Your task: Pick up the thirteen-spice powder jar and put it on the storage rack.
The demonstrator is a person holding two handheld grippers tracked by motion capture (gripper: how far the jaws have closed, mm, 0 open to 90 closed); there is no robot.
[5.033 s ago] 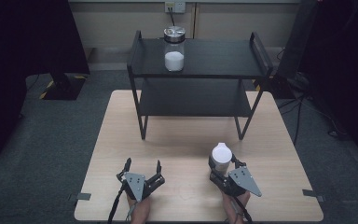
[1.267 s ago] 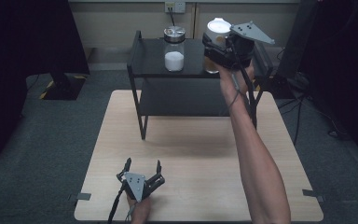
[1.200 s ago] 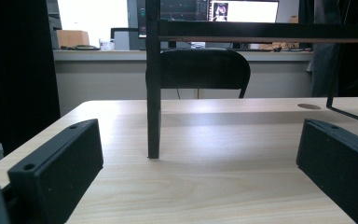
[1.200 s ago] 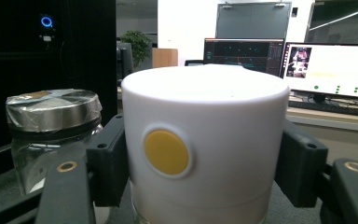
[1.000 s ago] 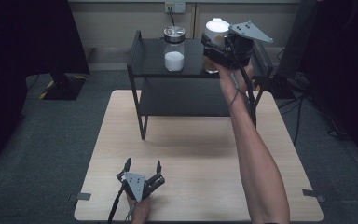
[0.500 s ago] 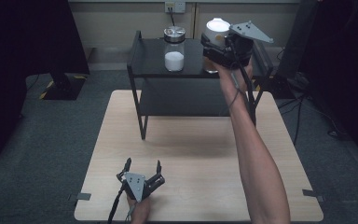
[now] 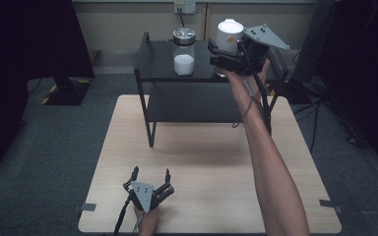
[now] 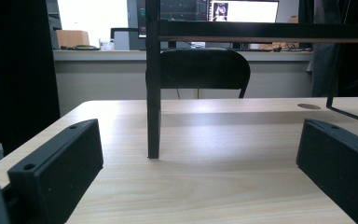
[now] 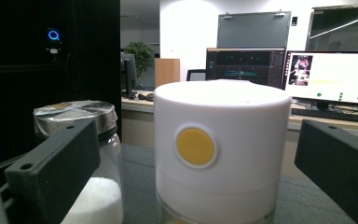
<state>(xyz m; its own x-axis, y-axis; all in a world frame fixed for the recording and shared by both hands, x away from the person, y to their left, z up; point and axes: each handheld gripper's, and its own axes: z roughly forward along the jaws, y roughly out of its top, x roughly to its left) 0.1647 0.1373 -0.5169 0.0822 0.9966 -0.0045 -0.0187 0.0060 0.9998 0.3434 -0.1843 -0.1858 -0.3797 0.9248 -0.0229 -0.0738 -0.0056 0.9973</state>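
Fingers (image 9: pixel 51 172) of right gripper (image 9: pixel 191 186) spread, white-lidded jar (image 9: pixel 221 154) between them untouched, left gripper (image 7: pixel 150 187) spread.

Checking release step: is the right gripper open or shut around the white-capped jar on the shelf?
Open. In the right gripper view, both fingers stand well clear of the jar, with gaps either side.

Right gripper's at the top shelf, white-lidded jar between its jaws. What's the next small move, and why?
Probably draw the right gripper straight back, jaws open. In the right gripper view both jaws stand clear of the white-lidded jar, so it seems released onto the shelf; the glass jar stands close beside it, so avoid swinging sideways.
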